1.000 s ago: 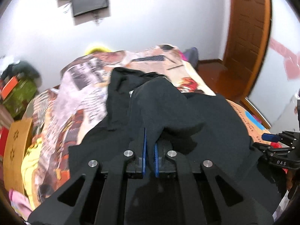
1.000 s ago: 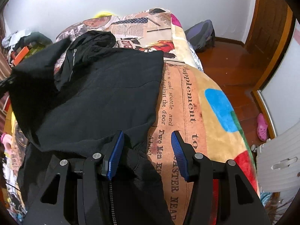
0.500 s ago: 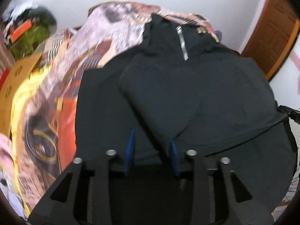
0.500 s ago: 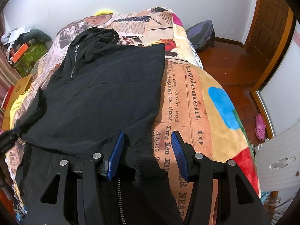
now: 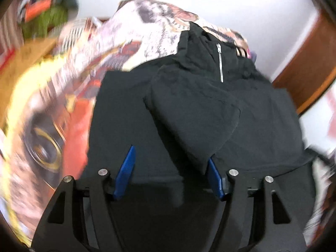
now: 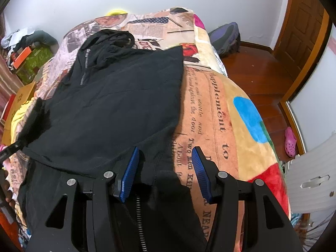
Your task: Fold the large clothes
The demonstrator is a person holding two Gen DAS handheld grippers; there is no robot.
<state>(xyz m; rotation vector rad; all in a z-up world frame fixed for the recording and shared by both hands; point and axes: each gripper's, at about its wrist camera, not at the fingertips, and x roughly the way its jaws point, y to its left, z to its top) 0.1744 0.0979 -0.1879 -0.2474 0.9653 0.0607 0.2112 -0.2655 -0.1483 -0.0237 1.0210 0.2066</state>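
The black jacket (image 6: 109,109) lies spread on the bed, over a blanket (image 6: 226,113) printed like old newspaper, with its hooded collar at the far end and its hem toward us. In the right wrist view we see its short silver zipper (image 6: 84,67) near the collar and one sleeve folded across the body, so the far right edge runs straight beside the printed column of text. In the left wrist view the folded sleeve (image 5: 193,113) lies slanted over the chest, its cuff end reaching down to just beside the right blue pad. Our left gripper (image 5: 171,172) is opening: the pads stand apart above the dark cloth and press on nothing, though the fabric stretches beneath and between them. Our right gripper (image 6: 166,172) hangs over the near right edge of the jacket with its jaws parted, the left pad over cloth and the right pad over bare blanket, gripping nothing. A pink clog (image 6: 290,141) sits on the wooden floor (image 6: 258,71) at far right.
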